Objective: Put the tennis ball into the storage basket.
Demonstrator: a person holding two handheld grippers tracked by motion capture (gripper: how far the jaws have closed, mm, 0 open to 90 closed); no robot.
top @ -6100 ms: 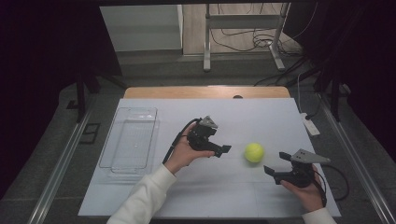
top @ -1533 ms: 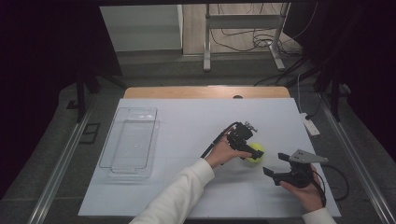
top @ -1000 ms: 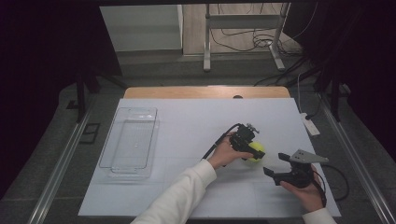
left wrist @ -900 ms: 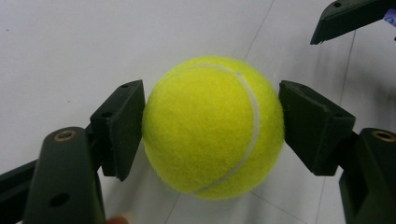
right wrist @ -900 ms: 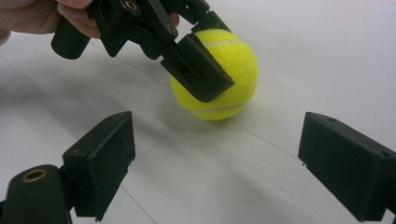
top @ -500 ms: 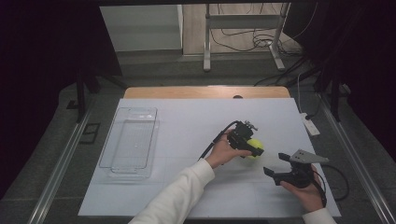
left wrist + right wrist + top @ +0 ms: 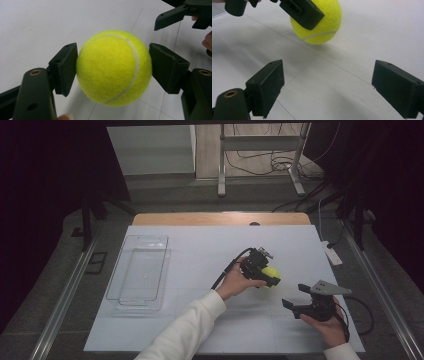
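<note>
Tennis ball (image 7: 272,273) half hidden, left gripper (image 7: 263,274) clamping

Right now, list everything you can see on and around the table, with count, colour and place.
Fuzzy yellow tennis ball: one, yellow, right of table centre, between the left claw's pads.
Clear plastic rectangular tray: one, transparent, left side of the table.
White table sheet: one, white, covering the tabletop.
White power strip: one, white, right table edge.
Metal stand: one, grey, on the floor behind the table.
Left claw: one, black, shut on the ball.
Right claw: one, black, open, near the front right.
</note>
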